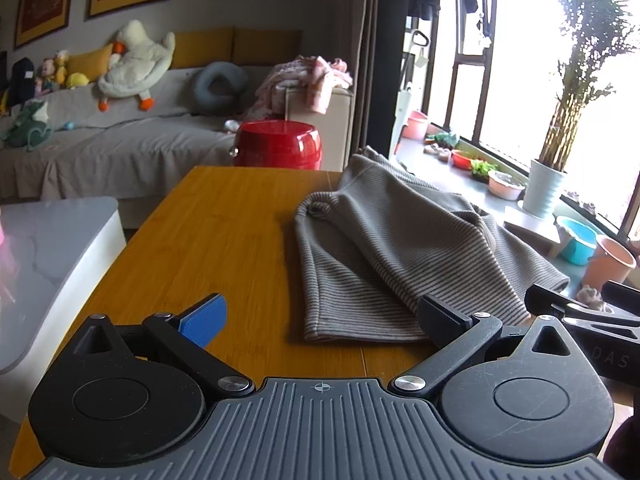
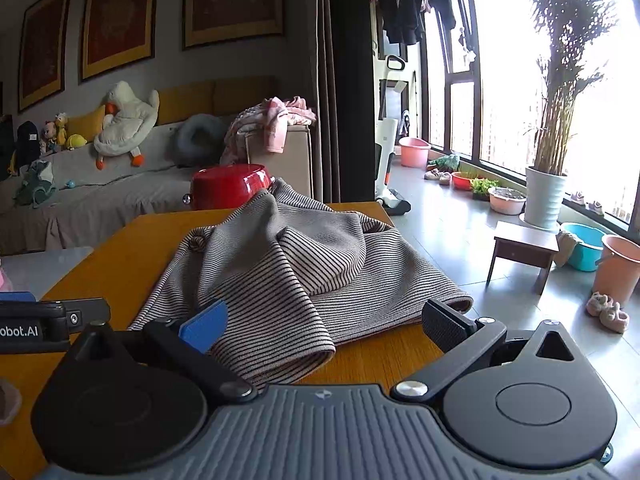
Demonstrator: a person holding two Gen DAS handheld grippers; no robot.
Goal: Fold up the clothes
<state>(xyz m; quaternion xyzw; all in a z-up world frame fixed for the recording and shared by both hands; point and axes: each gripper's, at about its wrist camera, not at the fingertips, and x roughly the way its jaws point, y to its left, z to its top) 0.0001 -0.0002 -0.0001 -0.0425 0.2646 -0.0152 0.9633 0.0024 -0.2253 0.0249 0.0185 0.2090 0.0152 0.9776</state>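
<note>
A grey striped garment [image 1: 400,248] lies crumpled on the right part of a wooden table [image 1: 208,240]. My left gripper [image 1: 320,316] is open and empty, low over the table's near edge; its right finger sits at the garment's near hem. In the right wrist view the same garment [image 2: 288,276] lies bunched on the table [image 2: 120,248]. My right gripper [image 2: 324,320] is open and empty, and its fingers straddle the garment's near hem. The right gripper's body shows at the right edge of the left wrist view [image 1: 584,312].
A red stool [image 1: 278,144] stands past the table's far edge, with a grey sofa [image 1: 120,136] and plush toys behind. A white marble table [image 1: 48,256] is at the left. A small wooden stool [image 2: 524,252], basins and a potted plant [image 2: 548,196] are on the floor at the right.
</note>
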